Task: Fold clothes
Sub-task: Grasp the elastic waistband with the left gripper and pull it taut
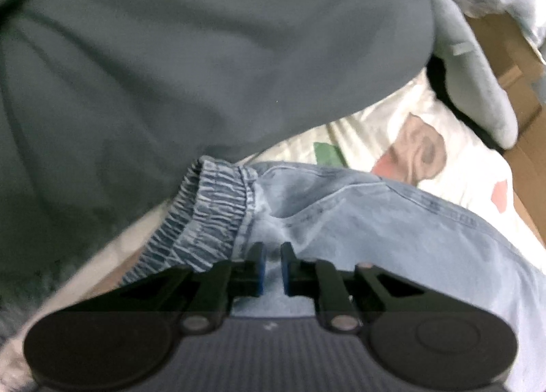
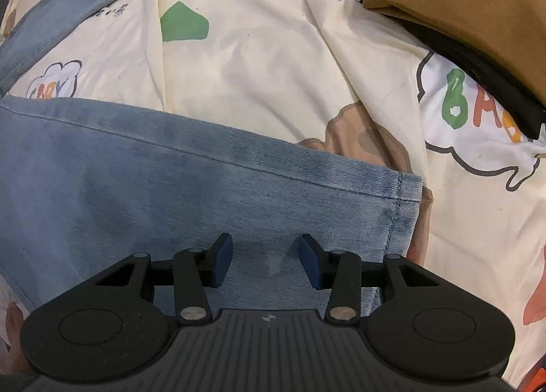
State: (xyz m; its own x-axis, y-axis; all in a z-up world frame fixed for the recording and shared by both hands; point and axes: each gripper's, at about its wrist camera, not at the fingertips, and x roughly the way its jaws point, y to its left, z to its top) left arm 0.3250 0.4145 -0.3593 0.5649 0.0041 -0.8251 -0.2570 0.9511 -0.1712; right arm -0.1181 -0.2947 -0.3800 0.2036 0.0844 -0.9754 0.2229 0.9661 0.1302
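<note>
Light blue jeans lie on a cream cartoon-print sheet. Their gathered elastic waistband runs up to the left of my left gripper. That gripper's jaws are nearly together, with a small fold of denim pinched between the blue pads. In the right wrist view one jeans leg lies flat, its stitched hem to the right. My right gripper hovers over this leg, open, with only flat denim beneath the gap. A second strip of the jeans crosses the upper left.
A big dark grey-green cloth fills the upper left of the left wrist view. To its right lie a pale grey soft item and brown cardboard. In the right wrist view, a folded brown garment rests on a black one.
</note>
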